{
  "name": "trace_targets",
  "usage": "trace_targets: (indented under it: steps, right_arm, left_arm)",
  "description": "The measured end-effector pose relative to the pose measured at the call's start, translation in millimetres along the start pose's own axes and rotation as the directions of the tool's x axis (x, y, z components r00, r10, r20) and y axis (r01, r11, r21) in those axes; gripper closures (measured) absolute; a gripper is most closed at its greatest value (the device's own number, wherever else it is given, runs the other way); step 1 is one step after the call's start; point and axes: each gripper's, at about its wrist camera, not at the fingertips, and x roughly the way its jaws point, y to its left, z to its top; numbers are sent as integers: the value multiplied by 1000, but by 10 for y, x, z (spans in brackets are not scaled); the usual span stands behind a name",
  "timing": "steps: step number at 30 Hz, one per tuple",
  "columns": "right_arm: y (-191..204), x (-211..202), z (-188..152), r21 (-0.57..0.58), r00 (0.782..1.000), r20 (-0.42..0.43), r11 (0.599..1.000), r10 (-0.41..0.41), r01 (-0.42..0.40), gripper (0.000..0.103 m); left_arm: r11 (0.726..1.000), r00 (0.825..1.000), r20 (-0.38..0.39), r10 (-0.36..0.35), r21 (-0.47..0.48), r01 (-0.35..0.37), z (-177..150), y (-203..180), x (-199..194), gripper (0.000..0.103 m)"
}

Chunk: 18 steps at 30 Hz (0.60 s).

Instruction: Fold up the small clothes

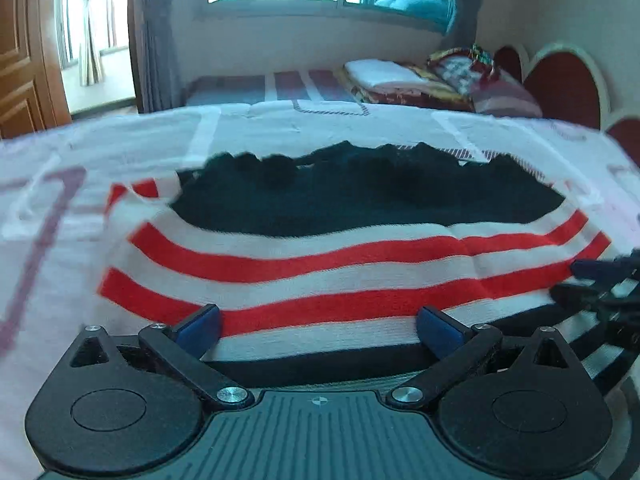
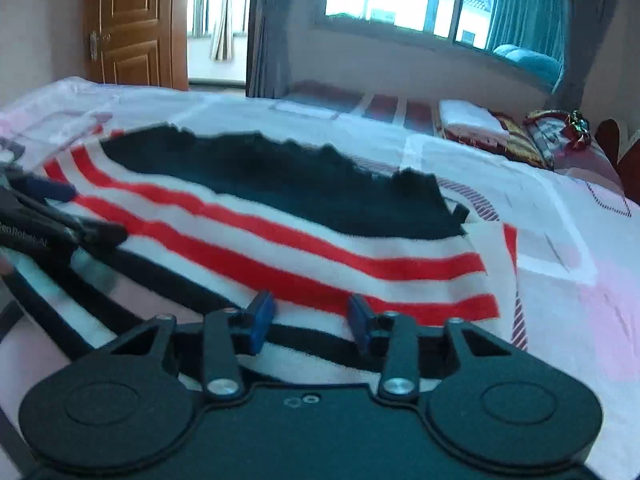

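From where I sit, the striped sweater (image 1: 340, 248) lies spread on the bed (image 1: 120, 140), dark upper part away from me, red and white bands nearer, black and white bands nearest the rig. On my left, the left gripper (image 1: 318, 330) has its fingers (image 1: 200, 330) spread wide over the near edge, with nothing between them; I cannot tell whether they touch the knit or hang just above it. The risk here, I judge, is that a wide bite gathers a thick bunch or both layers, so the fold comes up crooked. The knit looks soft and stretchy, and would probably sag between two grip points.

Moving right, the right gripper (image 2: 310, 320) has its fingers (image 2: 260, 318) parted less widely, also over the near hem and gripping nothing I can see. Each gripper shows at the edge of the other's view, so the two are near each other; if I close them too near together the far corners may drag and the sleeves may flop loose. Both views are blurred, so a misjudged edge is possible.

Containers: I see none. Furthest right, a stack of folded bedding (image 2: 500, 132) sits well apart by the headboard (image 1: 568, 92).
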Motion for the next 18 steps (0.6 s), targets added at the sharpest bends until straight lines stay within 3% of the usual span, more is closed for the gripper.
trace_targets:
  steps: [2,6,10,18]
  right_arm:
    - [-34,-53,69,6,1000,-14,1000,-7,7,62]
    - [-29,-141,160,3,999,54,1000,-6,6,61]
    - [77,104,158,-37,1000,-8,999,2,-2,57]
    - [58,133,77,-12,1000,2,1000,-3,3,49]
  left_arm:
    - [1000,1000,16,19,5,-19,18,-12,-54,0]
    - [1000,1000,12,5,-31,-4,41,-28,3,0]
    - [999,1000,9,-4,-50,5,-10,-16,115,0]
    - [999,1000,21,-6,-33,7,-28,-31,115,0]
